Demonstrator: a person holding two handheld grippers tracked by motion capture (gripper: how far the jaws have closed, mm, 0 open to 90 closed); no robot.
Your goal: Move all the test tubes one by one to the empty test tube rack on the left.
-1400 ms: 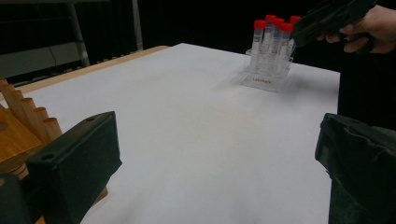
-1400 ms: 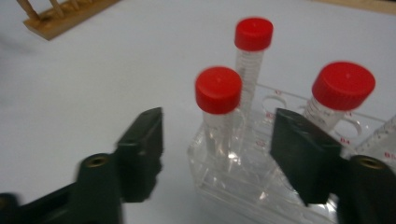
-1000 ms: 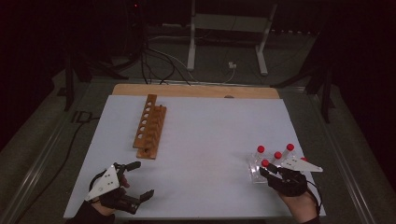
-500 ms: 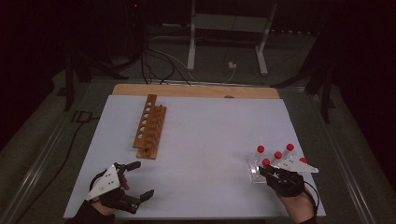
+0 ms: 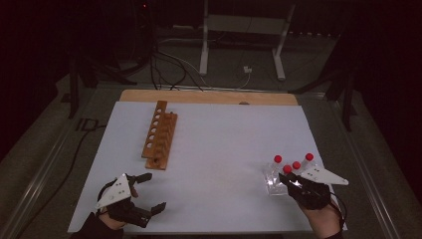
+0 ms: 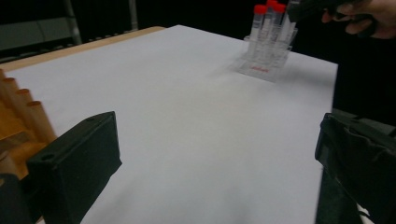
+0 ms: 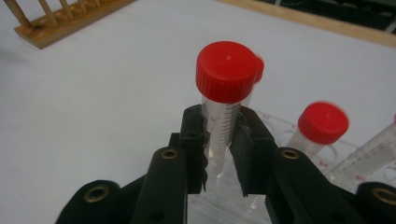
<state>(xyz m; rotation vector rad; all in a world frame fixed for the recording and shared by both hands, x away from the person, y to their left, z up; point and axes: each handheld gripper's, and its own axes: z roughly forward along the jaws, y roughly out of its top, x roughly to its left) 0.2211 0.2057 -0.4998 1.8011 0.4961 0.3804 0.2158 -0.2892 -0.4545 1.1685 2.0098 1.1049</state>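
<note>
Red-capped tube point(image 7: 223, 112) clamped in the right gripper point(image 7: 219, 154) jaws.
Its lower end is hidden behind the jaws; the clear rack point(image 5: 272, 183) blurs; the left gripper point(image 5: 144, 194) gapes wide, holding nothing.

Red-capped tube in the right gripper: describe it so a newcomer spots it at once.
On the white table mat, look to the near right corner, where a clear plastic rack holds four red-capped tubes. The target tube is the one nearest the person, the only one clamped between the right gripper pads just under its cap.
</note>
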